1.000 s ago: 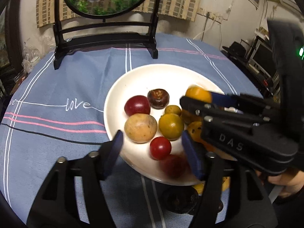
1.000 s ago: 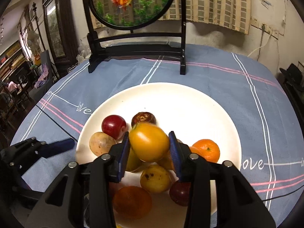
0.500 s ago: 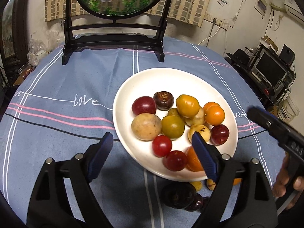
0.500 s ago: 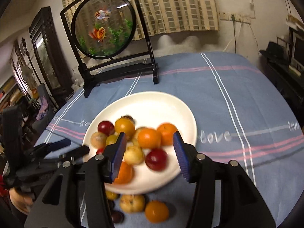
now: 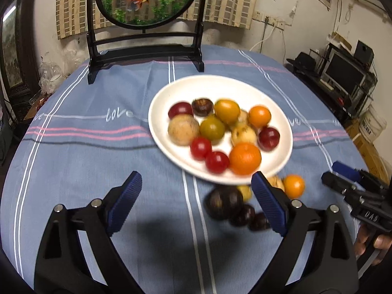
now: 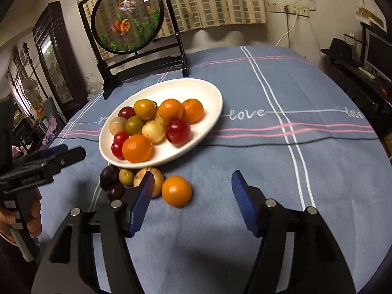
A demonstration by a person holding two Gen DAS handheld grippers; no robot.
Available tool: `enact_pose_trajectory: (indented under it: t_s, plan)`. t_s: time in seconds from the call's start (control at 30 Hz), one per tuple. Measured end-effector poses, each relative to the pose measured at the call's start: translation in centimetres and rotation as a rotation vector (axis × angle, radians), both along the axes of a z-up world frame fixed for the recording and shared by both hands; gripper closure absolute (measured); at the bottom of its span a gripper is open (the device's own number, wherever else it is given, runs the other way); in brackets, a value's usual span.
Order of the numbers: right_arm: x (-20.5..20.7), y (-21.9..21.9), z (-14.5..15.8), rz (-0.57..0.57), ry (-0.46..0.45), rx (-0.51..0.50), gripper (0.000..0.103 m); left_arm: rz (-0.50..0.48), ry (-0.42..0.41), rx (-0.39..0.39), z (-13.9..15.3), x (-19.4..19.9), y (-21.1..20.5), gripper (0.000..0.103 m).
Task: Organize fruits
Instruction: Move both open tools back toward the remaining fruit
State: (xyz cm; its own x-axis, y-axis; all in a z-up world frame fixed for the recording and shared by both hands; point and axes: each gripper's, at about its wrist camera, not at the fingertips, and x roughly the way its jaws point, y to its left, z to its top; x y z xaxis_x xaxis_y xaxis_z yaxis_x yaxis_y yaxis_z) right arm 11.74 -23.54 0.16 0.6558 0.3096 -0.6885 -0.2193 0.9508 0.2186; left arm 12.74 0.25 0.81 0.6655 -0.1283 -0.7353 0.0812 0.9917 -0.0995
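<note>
A white plate [image 5: 281, 120] sits on a table covered with a blue striped cloth [image 5: 85, 161], in front of a round goldfish screen on a black stand [image 5: 147, 0]. The plate carries a heap of fruit: a large orange [image 5: 245, 158] at the near rim, two red tomatoes [image 5: 208, 155] beside it, a tan round fruit [image 5: 183, 129], a green-yellow one [image 5: 212, 128], a yellow-orange one [image 5: 226, 111], a dark brown one [image 5: 202, 107] and two dark red ones.

Loose fruit lies on the cloth just outside the near rim: a small orange [image 6: 176, 191], a pale yellow fruit [image 6: 149, 180] partly hidden behind a gripper finger, a small green-yellow one [image 6: 126, 177] and several dark purple ones [image 5: 224, 203].

The left gripper [image 5: 196, 203] hangs over the cloth short of the plate, its jaws having just been opening, now spread wide with nothing between them. The right gripper [image 6: 192, 199] hangs near the loose fruit, its jaws likewise having just been opening, parted and gripping nothing; the small orange lies between the fingers in view but apart from both pads. A hand [image 6: 33, 218] holds the left gripper's handle.
</note>
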Motion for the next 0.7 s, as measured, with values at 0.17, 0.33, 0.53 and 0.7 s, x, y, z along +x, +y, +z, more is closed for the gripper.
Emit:
enact_pose_trajectory:
  t_s: [0.17, 0.33, 0.53, 0.7]
  plan:
    - [-1.6, 0.3, -0.9, 0.011, 0.017, -0.022, 0.037, -0.011, 0.03, 0.013, -1.5, -2.2, -0.4, 0.01]
    - [-2.8, 2.0, -1.7, 0.048, 0.004, -0.12, 0.037, 0.024, 0.036, 0.013, -2.5, -3.7, 0.3, 0.01]
    - [-3.2, 3.8, -2.4, 0.112, 0.011, -0.161, 0.037, -0.002, 0.047, 0.024, -3.7, -4.4, 0.5, 0.01]
    - [-3.1, 5.6, -2.7, 0.18, 0.017, -0.175, 0.037, 0.029, 0.04, 0.009, -4.1, -4.3, 1.5, 0.01]
